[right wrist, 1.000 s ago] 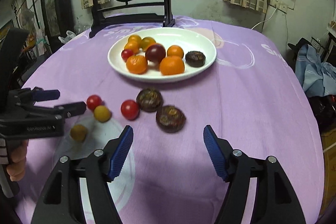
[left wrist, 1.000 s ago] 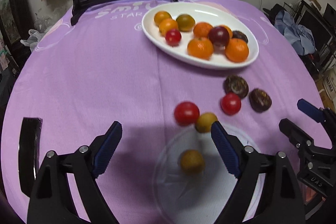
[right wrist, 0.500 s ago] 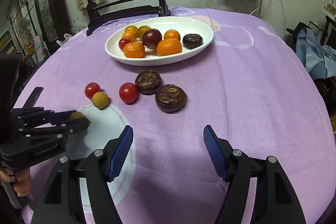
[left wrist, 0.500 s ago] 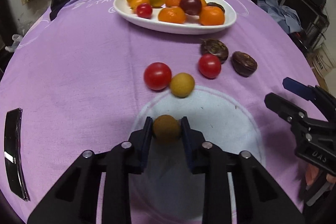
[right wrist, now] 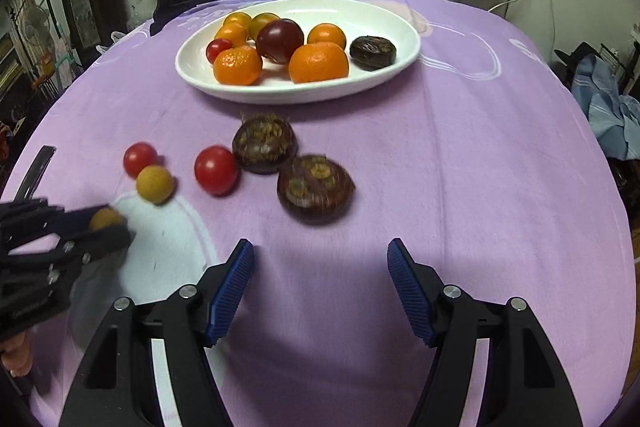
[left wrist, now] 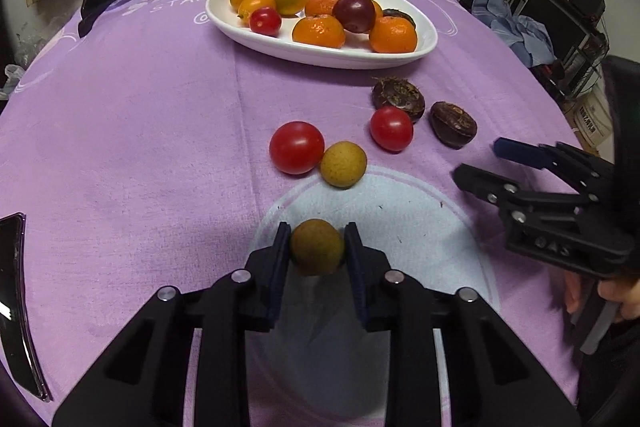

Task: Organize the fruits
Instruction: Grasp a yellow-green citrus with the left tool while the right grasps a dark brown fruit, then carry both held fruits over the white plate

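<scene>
a: left wrist view first. what did the left gripper [left wrist: 317, 247] have?
b: jaws were clamped on a small brownish-yellow fruit [left wrist: 317, 247], one pad on each side. it sat over the pale round patch [left wrist: 420, 227] printed on the purple tablecloth [left wrist: 140, 131].
a: loose fruit?
b: a second yellow fruit [left wrist: 343, 164] touched a red tomato [left wrist: 296, 147] just past the patch edge. another tomato [left wrist: 391, 128] sat against a dark brown fruit [left wrist: 398, 97], with one more dark fruit [left wrist: 453, 124] beside it. white dish [left wrist: 320, 53] further back held oranges, a dark plum, a small tomato.
a: right gripper [left wrist: 476, 163] visible there?
b: yes, at the right edge, fingers apart, nothing between them. part of a hand [left wrist: 616, 303] showed under it.
a: right wrist view?
b: right gripper [right wrist: 320, 287] jaws stood roughly half open and empty, above bare cloth [right wrist: 460, 167] just short of the nearer dark fruit [right wrist: 315, 188]. second dark fruit [right wrist: 265, 143] touched a tomato [right wrist: 216, 169]. the other tomato [right wrist: 139, 159] and the yellow fruit [right wrist: 154, 184] were left of that.
a: and the gripped fruit [right wrist: 105, 219]?
b: visible at the left edge between the left gripper's [right wrist: 108, 227] fingers, over the pale patch [right wrist: 168, 247]. dish [right wrist: 280, 93] was at the back.
</scene>
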A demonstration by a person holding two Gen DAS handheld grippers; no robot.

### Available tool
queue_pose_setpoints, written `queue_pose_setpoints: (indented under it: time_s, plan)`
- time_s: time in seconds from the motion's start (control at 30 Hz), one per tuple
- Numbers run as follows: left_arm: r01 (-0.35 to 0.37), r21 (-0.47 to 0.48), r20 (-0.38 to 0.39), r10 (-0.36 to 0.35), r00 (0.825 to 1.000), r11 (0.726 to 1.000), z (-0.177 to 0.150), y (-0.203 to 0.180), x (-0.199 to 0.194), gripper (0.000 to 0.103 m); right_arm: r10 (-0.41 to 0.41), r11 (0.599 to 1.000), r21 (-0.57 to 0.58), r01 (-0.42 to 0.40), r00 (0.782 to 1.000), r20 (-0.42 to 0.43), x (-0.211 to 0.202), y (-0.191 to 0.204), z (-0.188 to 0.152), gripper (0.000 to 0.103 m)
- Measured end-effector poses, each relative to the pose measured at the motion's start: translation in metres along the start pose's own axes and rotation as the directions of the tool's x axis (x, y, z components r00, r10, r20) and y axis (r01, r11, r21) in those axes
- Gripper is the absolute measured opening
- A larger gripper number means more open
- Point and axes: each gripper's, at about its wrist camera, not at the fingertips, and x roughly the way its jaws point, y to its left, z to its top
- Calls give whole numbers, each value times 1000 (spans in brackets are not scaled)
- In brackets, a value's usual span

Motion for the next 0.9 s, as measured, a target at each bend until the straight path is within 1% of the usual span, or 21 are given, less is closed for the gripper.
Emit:
queue_pose_setpoints:
  time_s: [0.03,0.1,0.23,0.27,0.33,0.37,0.43,0.53,0.6,0.7,0.8,0.9]
  plan:
    - [4,1,-1,-4,1000,1000,1,1,0,27,-1,1000,3,1,1000,-2,2,0,3,70]
    - [1,8,-1,-1,1000,1000,1,-1,1,27,11,1000,22,-11,1000,-1,8,0,10,67]
    - [4,12,-5,-4,1000,1000,4,0,2,27,19,998,59,-20,1000,23,15,-1,17,66]
    - [3,13,-5,-3,1000,1000,3,0,2,27,13,998,57,-14,1000,26,16,0,18,63]
    - [1,14,-4,-1,1000,1000,4,0,2,27,-13,999,45,11,999,31,16,1,19,50]
    - [1,14,-3,-1,1000,1000,4,0,2,27,-12,999,46,10,999,35,15,0,19,42]
    - [9,4,-5,-9,1000,1000,4,1,2,27,1,997,78,-5,999,43,12,-5,17,42]
    - [28,-19,2,-28,1000,999,4,4,0,27,-14,995,99,6,997,80,3,-8,12,42]
    - [27,-3,23,-27,999,1000,3,1,-4,27,-9,995,97,-1,994,106,-8,-9,9,42]
    - [43,22,48,-44,998,999,1,-6,-12,27,4,997,76,-15,989,147,-23,-6,4,42]
    - [58,14,29,-59,998,998,5,-9,-13,27,12,998,64,-23,985,171,-33,-4,0,42]
    - [41,33,36,-42,998,999,13,-15,-20,27,22,997,63,-35,981,195,-42,-4,3,42]
